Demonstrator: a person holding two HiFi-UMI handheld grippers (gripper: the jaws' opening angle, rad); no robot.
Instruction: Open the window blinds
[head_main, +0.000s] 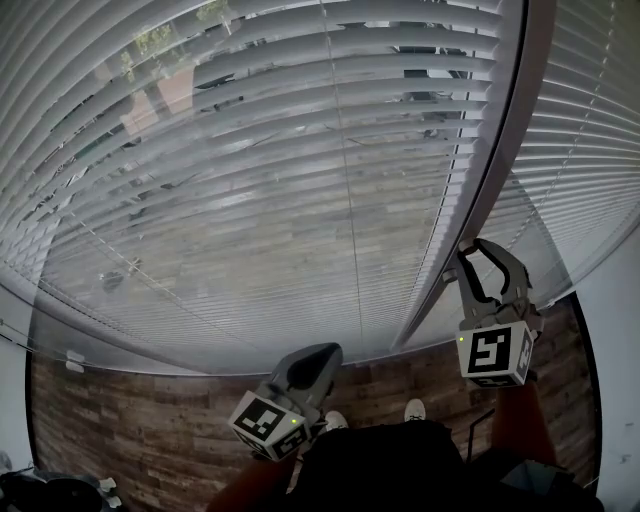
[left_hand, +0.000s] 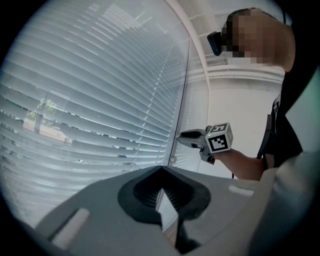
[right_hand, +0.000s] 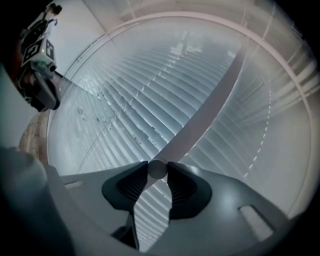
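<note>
White slatted blinds (head_main: 250, 180) cover the window in front of me, with the slats tilted enough that the outdoors shows through. My right gripper (head_main: 478, 255) is raised beside the window's mullion and is shut on the blinds' tilt wand (right_hand: 200, 115). The wand's round lower end sits pinched between the jaws of the right gripper (right_hand: 157, 172). In the left gripper view the wand (left_hand: 186, 90) hangs as a thin line down to the right gripper (left_hand: 181, 136). My left gripper (head_main: 318, 358) is held low and back from the blinds, shut and holding nothing.
A pale mullion (head_main: 505, 150) separates this blind from a second blind (head_main: 590, 150) on the right. Dark wood-plank floor (head_main: 130, 420) lies below the window, and my shoes (head_main: 414, 410) stand close to it. A white wall (left_hand: 240, 115) is to the right.
</note>
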